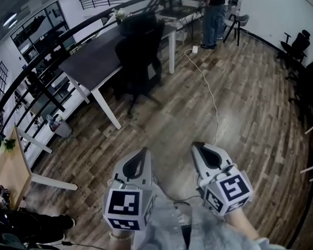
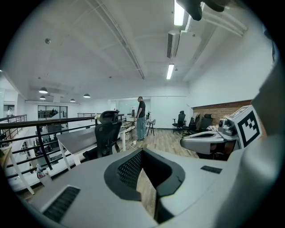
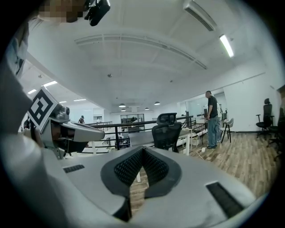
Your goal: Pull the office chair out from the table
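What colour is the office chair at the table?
Black, seat and back alike. The office chair shows best in the head view.

Left gripper [image 1: 144,151]: held low, pointing forward, tilted slightly down. Fingers [image 2: 128,171] closed together, empty. Marker cube [image 1: 125,206] at rear, facing up, wrist [image 1: 119,240] showing below it.
Right gripper [image 1: 198,146]: beside left one, parallel, not touching, same slight downward tilt. Its fingers pressed together, empty. Its cube at rear, forearm [image 1: 248,229] trailing toward bottom frame edge.
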Action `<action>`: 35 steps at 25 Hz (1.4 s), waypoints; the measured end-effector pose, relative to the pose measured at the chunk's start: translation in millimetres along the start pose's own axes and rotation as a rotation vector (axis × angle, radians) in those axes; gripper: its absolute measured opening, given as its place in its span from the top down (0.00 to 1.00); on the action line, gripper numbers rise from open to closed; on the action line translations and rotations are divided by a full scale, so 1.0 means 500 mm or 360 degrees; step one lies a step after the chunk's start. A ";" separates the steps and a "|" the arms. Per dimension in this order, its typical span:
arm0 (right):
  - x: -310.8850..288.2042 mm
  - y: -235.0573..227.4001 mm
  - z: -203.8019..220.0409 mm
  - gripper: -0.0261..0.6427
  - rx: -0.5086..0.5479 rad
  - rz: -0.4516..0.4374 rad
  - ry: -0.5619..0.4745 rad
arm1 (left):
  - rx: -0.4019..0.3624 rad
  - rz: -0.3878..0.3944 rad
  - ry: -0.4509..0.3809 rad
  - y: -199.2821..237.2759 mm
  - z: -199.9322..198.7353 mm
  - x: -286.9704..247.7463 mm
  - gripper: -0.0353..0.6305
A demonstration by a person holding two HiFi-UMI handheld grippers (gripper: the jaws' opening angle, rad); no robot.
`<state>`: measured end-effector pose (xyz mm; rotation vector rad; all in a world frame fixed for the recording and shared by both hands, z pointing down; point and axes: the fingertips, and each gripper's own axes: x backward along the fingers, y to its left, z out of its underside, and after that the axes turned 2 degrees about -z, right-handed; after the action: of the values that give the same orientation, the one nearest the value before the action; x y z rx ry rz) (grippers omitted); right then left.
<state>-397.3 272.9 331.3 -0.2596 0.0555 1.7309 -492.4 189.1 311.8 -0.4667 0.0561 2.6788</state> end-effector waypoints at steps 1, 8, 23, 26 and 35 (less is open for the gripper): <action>0.003 -0.004 0.002 0.96 -0.0008 0.0008 0.0001 | -0.0003 0.0002 0.0000 -0.002 -0.001 -0.001 0.93; 0.004 -0.040 0.015 0.96 -0.0044 0.0068 0.0022 | 0.0012 0.0045 0.0025 -0.010 0.000 -0.033 0.93; -0.116 -0.178 -0.020 0.96 -0.0046 0.0205 0.0057 | 0.0010 0.0226 0.0054 0.014 -0.058 -0.254 0.93; -0.156 -0.215 -0.032 0.96 -0.0044 0.0239 0.0073 | 0.0007 0.0268 0.0054 0.026 -0.078 -0.311 0.93; -0.256 -0.306 -0.081 0.96 -0.0018 0.0366 0.0069 | -0.0014 0.0385 0.0022 0.064 -0.152 -0.463 0.93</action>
<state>-222.5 169.2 334.4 -0.3086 0.1109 1.9546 -283.5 59.7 315.8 -0.5103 0.1114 2.9131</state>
